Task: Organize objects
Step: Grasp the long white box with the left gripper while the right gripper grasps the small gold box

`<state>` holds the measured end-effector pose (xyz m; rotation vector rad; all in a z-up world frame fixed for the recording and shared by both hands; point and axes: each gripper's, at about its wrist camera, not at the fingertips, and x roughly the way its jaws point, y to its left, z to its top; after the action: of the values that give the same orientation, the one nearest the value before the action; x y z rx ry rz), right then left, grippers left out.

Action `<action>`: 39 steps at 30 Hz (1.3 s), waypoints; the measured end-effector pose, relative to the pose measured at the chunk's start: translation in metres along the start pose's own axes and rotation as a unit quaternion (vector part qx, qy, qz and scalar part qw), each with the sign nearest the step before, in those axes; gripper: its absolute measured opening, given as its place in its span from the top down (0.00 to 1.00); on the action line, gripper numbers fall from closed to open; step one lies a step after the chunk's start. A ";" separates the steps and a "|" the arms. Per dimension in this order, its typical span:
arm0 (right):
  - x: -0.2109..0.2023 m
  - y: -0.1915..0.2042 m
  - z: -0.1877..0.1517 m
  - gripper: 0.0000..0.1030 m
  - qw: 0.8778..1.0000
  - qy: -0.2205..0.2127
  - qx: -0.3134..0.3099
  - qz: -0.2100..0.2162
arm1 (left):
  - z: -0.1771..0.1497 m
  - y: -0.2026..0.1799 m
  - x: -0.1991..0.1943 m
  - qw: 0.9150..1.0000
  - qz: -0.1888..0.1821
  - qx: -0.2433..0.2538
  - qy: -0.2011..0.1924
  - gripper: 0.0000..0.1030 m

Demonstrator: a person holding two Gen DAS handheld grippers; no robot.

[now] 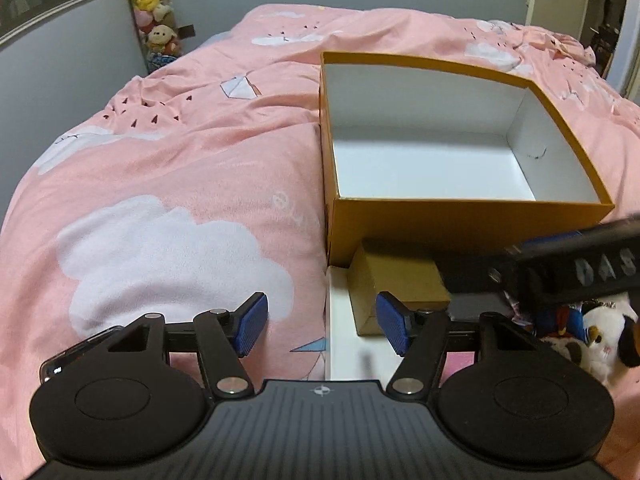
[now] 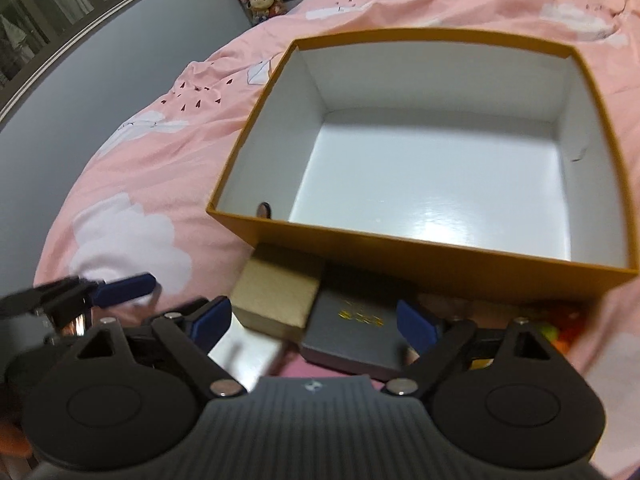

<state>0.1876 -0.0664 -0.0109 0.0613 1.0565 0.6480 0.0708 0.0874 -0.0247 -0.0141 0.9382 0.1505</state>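
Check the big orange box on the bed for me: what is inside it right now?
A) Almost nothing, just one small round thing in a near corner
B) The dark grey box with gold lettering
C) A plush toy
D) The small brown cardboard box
A: the orange box shows a bare white floor, with only a small round object by its near left corner.

Right gripper (image 2: 312,326) – jaws apart – over grey box (image 2: 352,340) (beside brown box (image 2: 276,296))

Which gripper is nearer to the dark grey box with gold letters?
Right. The right gripper hangs open with the dark grey box between its fingers; the left gripper is over the bed's edge beside the brown cardboard box.
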 end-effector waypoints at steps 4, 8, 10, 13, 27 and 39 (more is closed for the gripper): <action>0.020 0.006 0.011 0.12 1.000 0.020 0.017 0.017 | -0.003 -0.002 0.008 1.000 -0.010 0.005 0.015 0.29; 0.037 0.013 0.014 0.09 0.999 0.039 0.020 0.027 | -0.009 -0.013 0.016 0.999 -0.001 0.026 0.029 0.29; 0.046 0.016 0.015 0.09 0.998 0.050 0.018 0.023 | -0.011 -0.017 0.020 0.999 0.003 0.035 0.034 0.29; 0.056 0.017 0.014 0.09 0.997 0.067 0.020 0.022 | -0.013 -0.019 0.023 0.998 0.000 0.039 0.040 0.29; 0.068 0.026 0.016 0.22 0.997 0.070 0.006 0.030 | -0.016 -0.008 0.027 0.998 -0.039 0.005 0.056 0.28; 0.078 0.026 0.019 0.28 0.996 0.076 0.021 0.037 | -0.017 -0.005 0.026 0.996 -0.057 -0.011 0.061 0.28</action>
<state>0.2167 0.0005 -0.0533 0.0890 1.2203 0.7055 0.0734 0.0841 -0.0561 -0.0979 1.0557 0.0541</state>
